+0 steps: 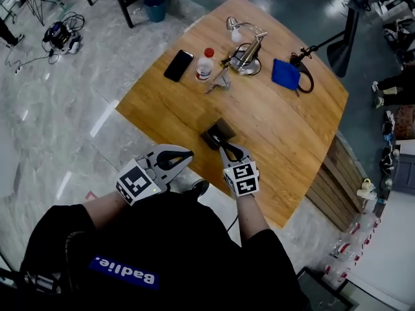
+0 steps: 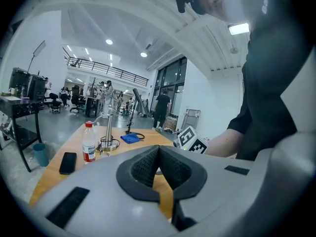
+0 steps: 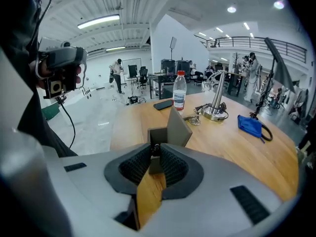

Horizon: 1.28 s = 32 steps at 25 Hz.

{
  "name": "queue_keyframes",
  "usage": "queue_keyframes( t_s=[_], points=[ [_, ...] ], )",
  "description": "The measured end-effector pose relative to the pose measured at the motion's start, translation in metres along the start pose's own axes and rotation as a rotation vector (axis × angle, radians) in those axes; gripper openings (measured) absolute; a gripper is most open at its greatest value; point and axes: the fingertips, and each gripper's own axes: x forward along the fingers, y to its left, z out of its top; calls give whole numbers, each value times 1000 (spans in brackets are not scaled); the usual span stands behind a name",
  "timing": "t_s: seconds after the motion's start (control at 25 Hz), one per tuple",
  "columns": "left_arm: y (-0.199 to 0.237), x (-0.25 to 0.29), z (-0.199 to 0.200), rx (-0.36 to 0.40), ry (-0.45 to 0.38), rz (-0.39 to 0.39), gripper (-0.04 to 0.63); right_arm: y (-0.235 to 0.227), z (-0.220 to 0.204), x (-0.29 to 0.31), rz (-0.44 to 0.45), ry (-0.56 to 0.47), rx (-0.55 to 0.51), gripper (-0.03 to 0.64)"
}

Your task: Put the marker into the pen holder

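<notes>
The pen holder [image 1: 218,135] is a dark grey open box near the front of the wooden table [image 1: 292,135]. My right gripper [image 1: 229,150] sits just behind it, shut on the marker [image 3: 155,148], whose small black end shows between the pads. In the right gripper view the pen holder [image 3: 170,129] stands directly beyond the jaws, with its tall back wall upright. My left gripper [image 1: 184,155] hangs off the table's front edge to the left of the holder. It is shut, with nothing between its fingers [image 2: 170,167].
Across the table lie a black phone [image 1: 178,65], a water bottle [image 1: 205,63], a metal desk lamp [image 1: 246,57] with cables, and a blue cloth [image 1: 285,74]. A blue bin [image 1: 155,6] stands on the floor beyond. The table's front edge runs under my grippers.
</notes>
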Motion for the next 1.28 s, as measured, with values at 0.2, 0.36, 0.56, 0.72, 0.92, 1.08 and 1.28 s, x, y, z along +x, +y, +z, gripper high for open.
queue_keyframes(
  t_s=[0.2,0.36,0.56,0.72,0.92,1.08,1.28],
  points=[
    [6,-6,-6,-15,5,26,9,-2,-8,14,15,37,-18,63],
    [6,-9,-9,-20,13,35,9,-2,-11,21,16,49,-34,63],
    [6,-11,-8,-27,18,38,9,-4,-12,25,7,50,-47,63],
    [5,-11,-8,-26,16,35,9,-3,-11,25,12,41,-37,64],
    [3,-8,-6,-25,10,22,9,-1,-7,23,17,29,-19,66],
    [2,-6,-3,-20,4,10,9,-3,-2,15,3,14,-14,67],
    [-2,-2,4,-6,-2,-17,9,4,15,-15,-11,-56,43,69]
  ],
)
